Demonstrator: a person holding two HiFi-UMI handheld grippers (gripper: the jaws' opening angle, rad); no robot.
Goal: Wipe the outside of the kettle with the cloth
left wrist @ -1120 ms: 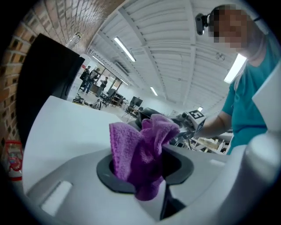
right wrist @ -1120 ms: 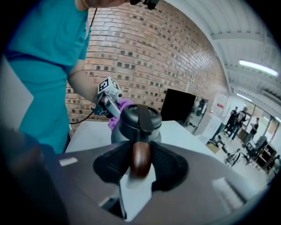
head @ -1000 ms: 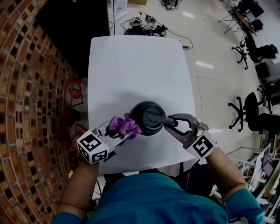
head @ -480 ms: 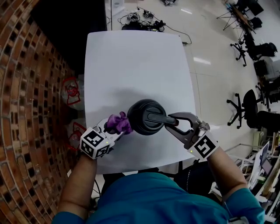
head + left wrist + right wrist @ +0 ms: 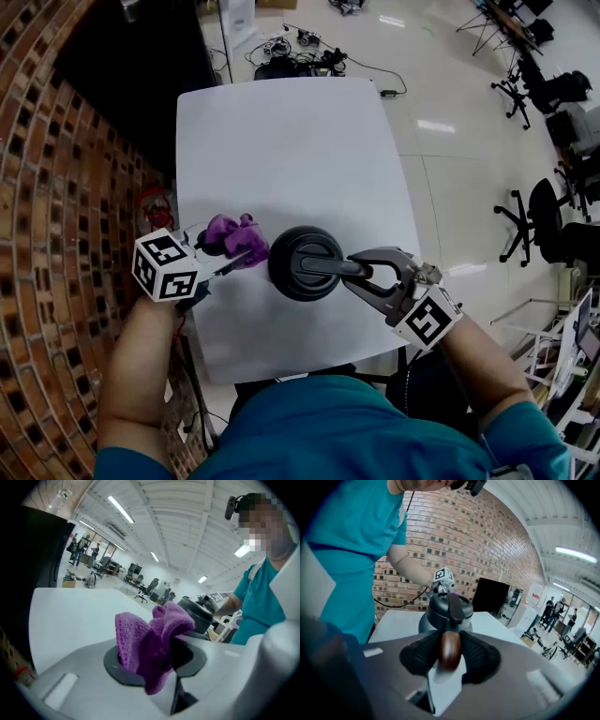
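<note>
A dark grey kettle (image 5: pixel 305 262) stands upright on the white table (image 5: pixel 281 141), seen from above. Its handle (image 5: pixel 450 648) points to the right, with a brown end clamped between the pads of my right gripper (image 5: pixel 361 271). The left gripper (image 5: pixel 232 251) is shut on a bunched purple cloth (image 5: pixel 234 238) just left of the kettle; the cloth (image 5: pixel 152 639) sits at the kettle's left side, and I cannot tell whether it touches. From the left gripper view the kettle (image 5: pixel 199 615) shows behind the cloth.
A brick wall (image 5: pixel 56 234) runs close along the table's left edge. Cables (image 5: pixel 300 52) lie on the floor beyond the far edge, and office chairs (image 5: pixel 539 225) stand to the right. The person's teal shirt (image 5: pixel 328 431) fills the near side.
The left gripper has swung with the cloth from the kettle's front-left side round to its left side, farther from me. The right gripper and kettle have stayed as they were.
</note>
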